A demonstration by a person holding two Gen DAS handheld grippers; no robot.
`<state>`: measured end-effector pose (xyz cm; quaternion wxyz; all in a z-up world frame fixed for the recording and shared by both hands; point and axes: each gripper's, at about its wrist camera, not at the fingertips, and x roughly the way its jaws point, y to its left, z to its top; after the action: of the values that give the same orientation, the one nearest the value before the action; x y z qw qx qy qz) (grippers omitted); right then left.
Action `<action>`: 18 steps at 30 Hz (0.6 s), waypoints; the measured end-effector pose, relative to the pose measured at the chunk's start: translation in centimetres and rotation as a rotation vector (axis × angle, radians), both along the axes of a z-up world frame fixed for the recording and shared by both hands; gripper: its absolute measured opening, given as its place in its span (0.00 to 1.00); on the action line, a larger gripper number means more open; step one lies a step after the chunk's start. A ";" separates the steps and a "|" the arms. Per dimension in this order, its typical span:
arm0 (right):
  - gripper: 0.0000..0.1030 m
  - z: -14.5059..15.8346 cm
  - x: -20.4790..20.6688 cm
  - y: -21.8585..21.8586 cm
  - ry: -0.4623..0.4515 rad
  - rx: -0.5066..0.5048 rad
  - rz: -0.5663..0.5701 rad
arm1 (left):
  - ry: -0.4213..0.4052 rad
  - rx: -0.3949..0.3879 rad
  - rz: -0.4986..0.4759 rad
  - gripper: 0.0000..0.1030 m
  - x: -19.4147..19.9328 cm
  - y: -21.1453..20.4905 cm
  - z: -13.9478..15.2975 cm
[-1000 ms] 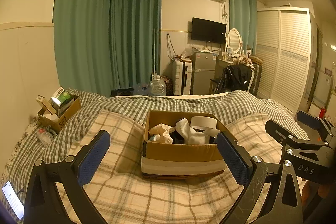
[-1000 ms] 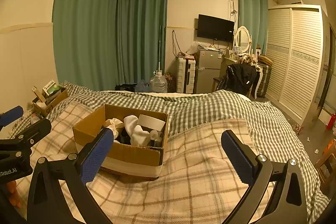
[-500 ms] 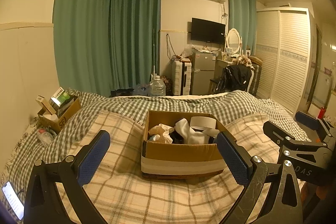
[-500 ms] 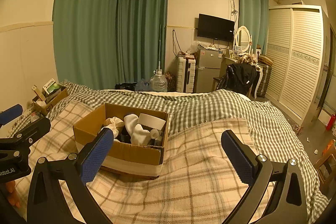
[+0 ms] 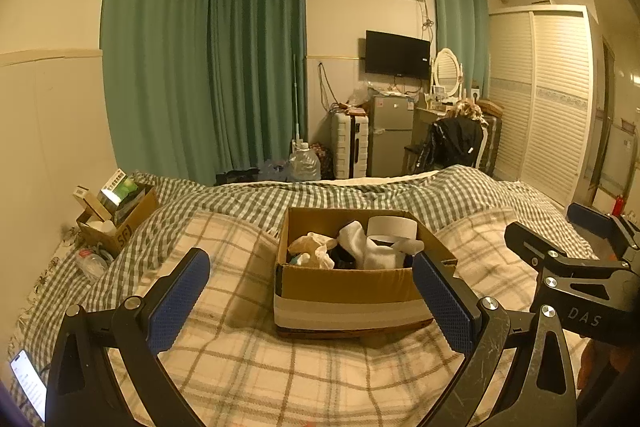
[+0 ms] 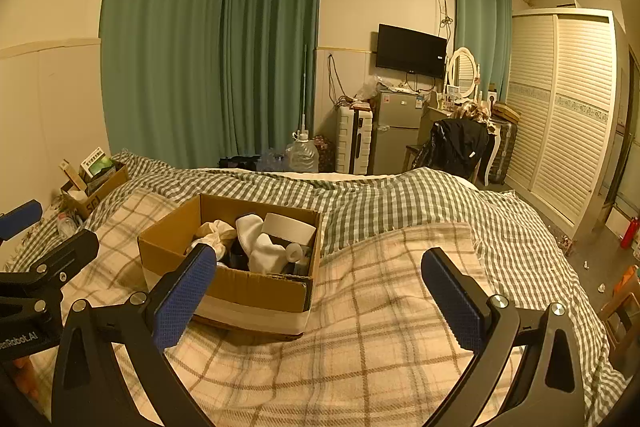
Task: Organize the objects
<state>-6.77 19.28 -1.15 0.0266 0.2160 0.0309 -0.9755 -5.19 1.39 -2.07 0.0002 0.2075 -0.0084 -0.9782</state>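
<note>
Cardboard box [image 5: 352, 289] sits on the plaid blanket [image 5: 248, 359] covering the bed, top open. Contents: white sock [image 5: 366, 247], crumpled cream cloth [image 5: 314, 247], roll of white tape [image 5: 392, 227] against the far wall; the darker items beneath cannot be identified. Left gripper [image 5: 308, 301] released, jaws wide apart, hovering in front of the box, holding nothing. Right gripper [image 6: 320, 301] likewise released and empty, over the blanket just right of the box.
</note>
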 end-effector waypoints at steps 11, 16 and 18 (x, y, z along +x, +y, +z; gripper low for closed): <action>1.00 -0.2 -0.1 -0.3 -0.003 0.015 -0.003 | 0.007 -0.006 0.012 1.00 0.1 -0.3 0.3; 1.00 -0.3 -0.1 -0.3 -0.005 0.013 -0.008 | 0.007 -0.003 0.014 1.00 0.2 -0.2 0.4; 1.00 -0.2 -0.1 -0.2 -0.003 0.011 -0.010 | 0.010 -0.008 0.013 1.00 0.3 -0.2 0.4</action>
<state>-6.85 19.08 -1.38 0.0208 0.2177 0.0350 -0.9752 -4.90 1.18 -1.68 0.0073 0.2025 -0.0107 -0.9792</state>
